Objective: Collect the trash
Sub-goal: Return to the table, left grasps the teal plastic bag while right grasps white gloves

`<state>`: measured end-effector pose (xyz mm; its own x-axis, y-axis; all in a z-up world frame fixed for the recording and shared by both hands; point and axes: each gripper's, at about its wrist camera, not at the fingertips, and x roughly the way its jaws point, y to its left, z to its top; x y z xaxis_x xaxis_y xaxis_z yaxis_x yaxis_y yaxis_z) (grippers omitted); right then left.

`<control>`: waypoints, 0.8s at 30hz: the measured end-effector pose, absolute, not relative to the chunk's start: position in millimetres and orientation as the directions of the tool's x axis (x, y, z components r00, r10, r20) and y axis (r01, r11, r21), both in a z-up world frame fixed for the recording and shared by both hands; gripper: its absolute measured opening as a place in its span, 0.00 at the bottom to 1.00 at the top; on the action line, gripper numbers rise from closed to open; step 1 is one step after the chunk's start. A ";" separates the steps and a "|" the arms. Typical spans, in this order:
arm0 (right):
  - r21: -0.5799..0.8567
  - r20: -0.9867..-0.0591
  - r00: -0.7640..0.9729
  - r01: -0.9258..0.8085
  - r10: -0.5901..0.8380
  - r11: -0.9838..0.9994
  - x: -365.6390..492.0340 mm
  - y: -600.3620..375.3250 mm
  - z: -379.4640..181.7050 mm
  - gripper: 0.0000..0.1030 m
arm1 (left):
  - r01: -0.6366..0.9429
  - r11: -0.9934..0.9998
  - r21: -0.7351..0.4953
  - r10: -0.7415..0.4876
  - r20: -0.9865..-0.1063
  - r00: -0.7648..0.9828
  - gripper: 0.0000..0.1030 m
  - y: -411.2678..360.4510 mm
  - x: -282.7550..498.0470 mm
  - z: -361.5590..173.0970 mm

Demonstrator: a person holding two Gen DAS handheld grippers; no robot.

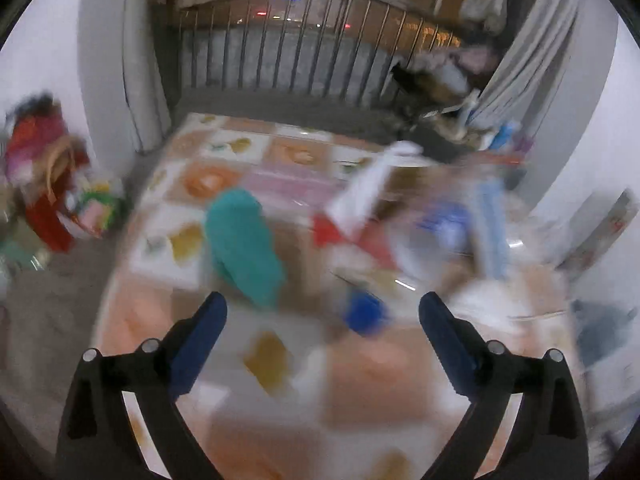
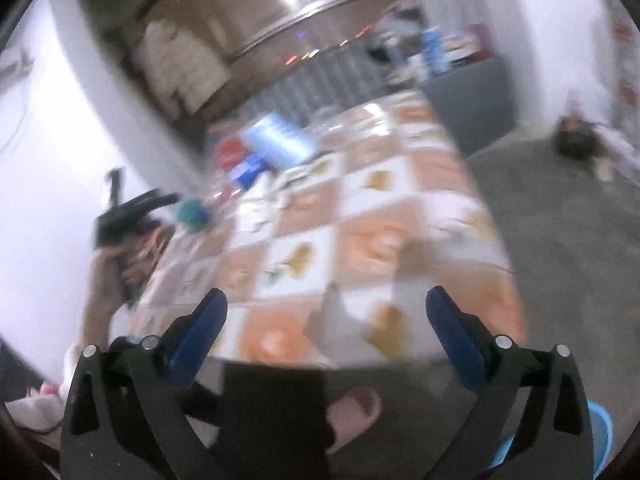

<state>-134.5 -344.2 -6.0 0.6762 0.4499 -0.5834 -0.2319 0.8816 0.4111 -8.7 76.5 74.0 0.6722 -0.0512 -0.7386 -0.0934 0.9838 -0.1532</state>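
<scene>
My left gripper [image 1: 323,312] hangs above the table [image 1: 372,380], jaws spread wide with nothing between them. My right gripper [image 2: 327,308] is likewise spread and empty, poised over the near edge of the same table, whose cloth shows orange and white squares. Both views are smeared by blur, so small items cannot be told apart.

Nearest the table edge, only the right wrist view shows a slippered foot [image 2: 354,412] on the floor below it, a light blue bin [image 2: 598,436] down at the right, and, off the table's left side, a hand [image 2: 106,276] gripping the black left device.

On the table just beyond my left jaws lie a teal bundle [image 1: 244,244] and a small blue item [image 1: 366,312]. The same teal bundle appears small at the table's left edge from the right wrist.

The trash itself sits in a heap [image 1: 432,232] toward the table's far right as the left wrist sees it: white, red and blue wrappers and paper, too blurred to name singly.

Beyond the table's far end stands a barred railing [image 1: 304,60] with city lights behind. Only the left wrist view shows a red pile [image 1: 44,184] on the floor left of the table and a white bag [image 1: 484,2] hanging high beyond the railing.
</scene>
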 end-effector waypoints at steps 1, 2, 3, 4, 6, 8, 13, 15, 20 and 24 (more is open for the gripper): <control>0.397 -0.597 0.655 -0.260 0.463 0.880 -120.5 -326.0 -2.6 0.93 | -0.091 0.987 -0.132 -0.039 -0.749 0.661 0.92 81.4 7.0 68.0; 0.386 -0.605 0.645 -0.276 0.467 0.880 -112.9 -312.4 -0.7 0.93 | -0.103 0.988 -0.112 -0.019 -0.762 0.647 0.92 88.7 18.9 60.9; 0.374 -0.616 0.629 -0.296 0.474 0.879 -96.8 -294.9 -0.2 0.93 | -0.105 0.988 -0.116 -0.023 -0.773 0.634 0.92 94.1 28.6 52.9; 0.368 -0.620 0.620 -0.312 0.481 0.876 -87.8 -283.2 1.9 0.93 | -0.100 0.986 -0.137 -0.044 -0.776 0.630 0.92 96.7 34.2 46.9; 0.350 -0.594 0.627 -0.363 0.504 0.864 -65.3 -253.5 2.5 0.93 | -0.077 0.982 -0.170 -0.083 -0.769 0.634 0.90 100.3 43.0 40.7; 0.301 -0.575 0.648 -0.400 0.499 0.866 -47.3 -229.3 1.2 0.93 | -0.059 0.989 -0.138 -0.070 -0.772 0.632 0.76 98.6 41.7 36.4; 0.074 -0.582 0.686 -0.490 0.437 0.868 -6.9 -167.5 -3.5 0.93 | -0.084 0.969 -0.232 -0.146 -0.814 0.563 0.32 115.3 48.9 15.1; -0.001 -0.599 0.685 -0.519 0.415 0.855 13.6 -146.5 -12.0 0.92 | -0.097 0.959 -0.266 -0.168 -0.810 0.562 0.23 123.2 47.9 13.9; -0.025 -0.666 0.642 -0.528 0.380 0.849 55.6 -122.1 -31.1 0.65 | -0.089 0.962 -0.259 -0.163 -0.802 0.575 0.13 126.8 41.7 17.6; 0.001 -0.720 0.605 -0.489 0.340 0.872 71.9 -123.6 -42.1 0.29 | -0.079 0.964 -0.253 -0.157 -0.786 0.598 0.13 132.4 33.2 24.2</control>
